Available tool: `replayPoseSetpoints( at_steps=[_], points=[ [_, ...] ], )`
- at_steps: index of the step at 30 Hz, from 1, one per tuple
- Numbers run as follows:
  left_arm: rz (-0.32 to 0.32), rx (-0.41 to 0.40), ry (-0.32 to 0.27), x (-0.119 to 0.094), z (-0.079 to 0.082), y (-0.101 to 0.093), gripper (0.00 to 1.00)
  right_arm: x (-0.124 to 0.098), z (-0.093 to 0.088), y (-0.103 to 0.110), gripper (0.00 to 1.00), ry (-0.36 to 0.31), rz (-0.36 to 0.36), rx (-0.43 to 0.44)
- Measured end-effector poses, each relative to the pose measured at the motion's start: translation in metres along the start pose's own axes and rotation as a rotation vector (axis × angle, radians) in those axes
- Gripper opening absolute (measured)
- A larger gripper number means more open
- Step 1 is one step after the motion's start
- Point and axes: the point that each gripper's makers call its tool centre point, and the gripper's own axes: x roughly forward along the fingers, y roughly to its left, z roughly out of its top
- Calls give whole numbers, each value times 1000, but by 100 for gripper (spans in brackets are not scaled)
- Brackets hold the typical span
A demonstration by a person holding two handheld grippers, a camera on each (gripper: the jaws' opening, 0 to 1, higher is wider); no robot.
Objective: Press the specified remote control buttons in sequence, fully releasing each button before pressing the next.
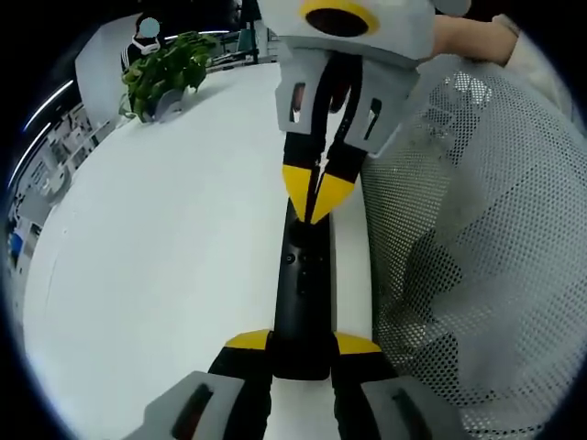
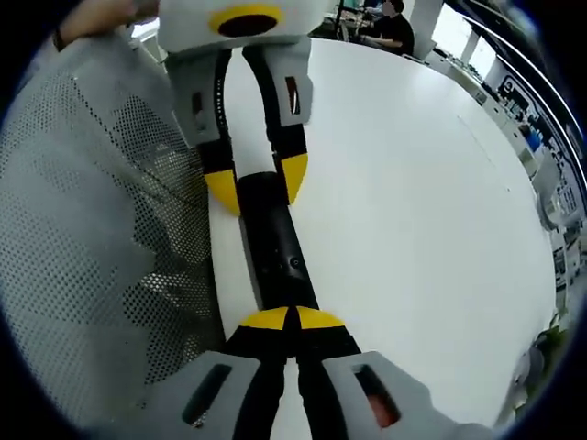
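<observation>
The remote control (image 1: 303, 293) is a long black bar lying on the white desk (image 1: 165, 266), along the desk edge nearest the person, next to a white mesh garment (image 1: 468, 275).

In the left gripper view, the left gripper (image 1: 303, 344) has its jaws parted to the width of the remote. One yellow tip sits on each side of the near end of the remote, gripping it. The right gripper (image 1: 316, 197) enters from the top of this view. Its yellow tips are brought together to a point and rest on the far end of the remote's top face.

In the right gripper view, the right gripper (image 2: 293, 318) shows both yellow tips touching each other, closed on nothing, over the remote control (image 2: 275, 247). The left gripper (image 2: 257, 183) straddles the opposite end of the remote.

A potted plant (image 1: 165, 73) stands at the far corner of the desk. A seated person (image 2: 390, 27) is visible beyond the far edge.
</observation>
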Motion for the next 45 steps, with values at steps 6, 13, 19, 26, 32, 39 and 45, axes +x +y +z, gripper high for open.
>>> replayPoseSetpoints(
  at_steps=[6, 13, 19, 26, 32, 39, 45],
  points=[
    [1, 1, 1, 0, 0, 0, 24, 1, 0, -1, 0, 1, 0, 23],
    [0, -3, -2, 0, 0, 0, 24, -1, 1, -1, 0, -6, 8, 77],
    [-2, -6, -5, 0, 0, 0, 24, -2, 3, 0, 0, -20, 10, 93],
    [-2, -5, -8, 0, 0, 0, 24, 1, 11, 2, 0, -29, 11, 77],
    [-5, -8, -9, 0, 0, 0, 24, 2, 12, 2, 0, -36, 4, 60],
    [-6, -3, -10, 0, 0, 0, 24, 2, 11, 2, 0, -36, 40, 52],
    [-6, 3, -3, 0, 0, 0, 24, 2, 11, 2, 0, -38, 48, 35]
  ],
)
